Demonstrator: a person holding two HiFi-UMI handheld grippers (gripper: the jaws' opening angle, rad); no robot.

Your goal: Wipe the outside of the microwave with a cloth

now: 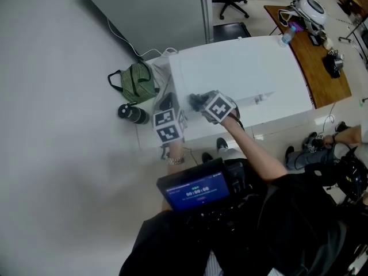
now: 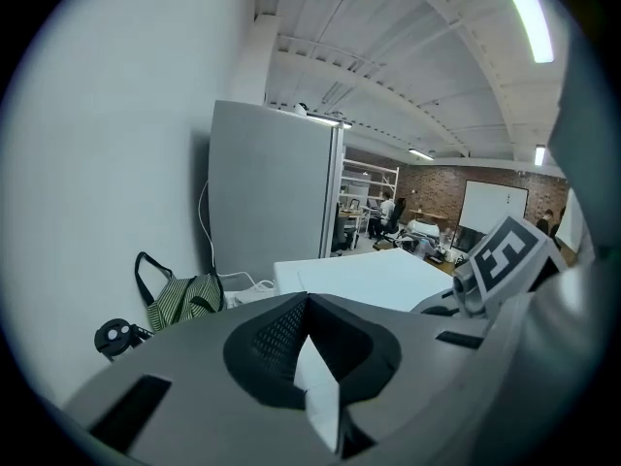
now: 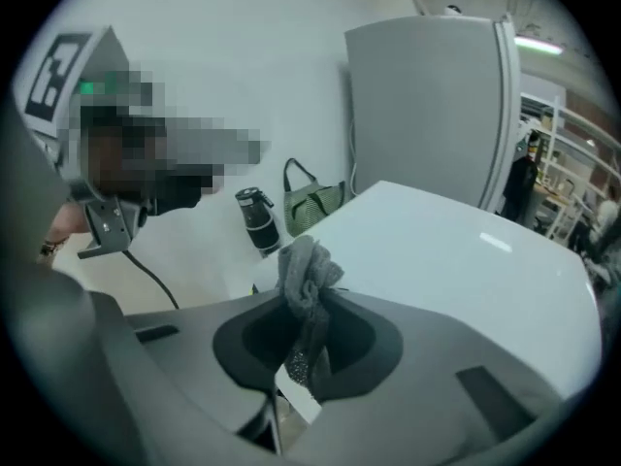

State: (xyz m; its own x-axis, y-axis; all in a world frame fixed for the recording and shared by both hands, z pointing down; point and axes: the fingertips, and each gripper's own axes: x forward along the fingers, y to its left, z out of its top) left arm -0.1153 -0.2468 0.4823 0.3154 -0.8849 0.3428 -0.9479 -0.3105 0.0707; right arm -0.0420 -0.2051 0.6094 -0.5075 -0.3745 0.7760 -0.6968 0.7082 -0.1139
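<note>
The white microwave (image 1: 241, 73) fills the middle of the head view, seen from above; its flat top also shows in the left gripper view (image 2: 369, 275) and the right gripper view (image 3: 456, 260). My right gripper (image 1: 200, 103) is over the top's near left part, shut on a bunched grey cloth (image 1: 197, 100). In the right gripper view the cloth (image 3: 306, 270) sticks up out of the closed jaws (image 3: 306, 343). My left gripper (image 1: 168, 105) is by the microwave's left near corner, and its jaws (image 2: 310, 357) look shut with nothing held.
A green striped bag (image 1: 137, 82) and a black bottle (image 1: 132, 114) lie on the floor left of the microwave by the wall. A grey partition (image 1: 155, 10) stands behind. A cluttered wooden desk (image 1: 316, 62) is at right, and a screen (image 1: 195, 190) sits on the person's chest.
</note>
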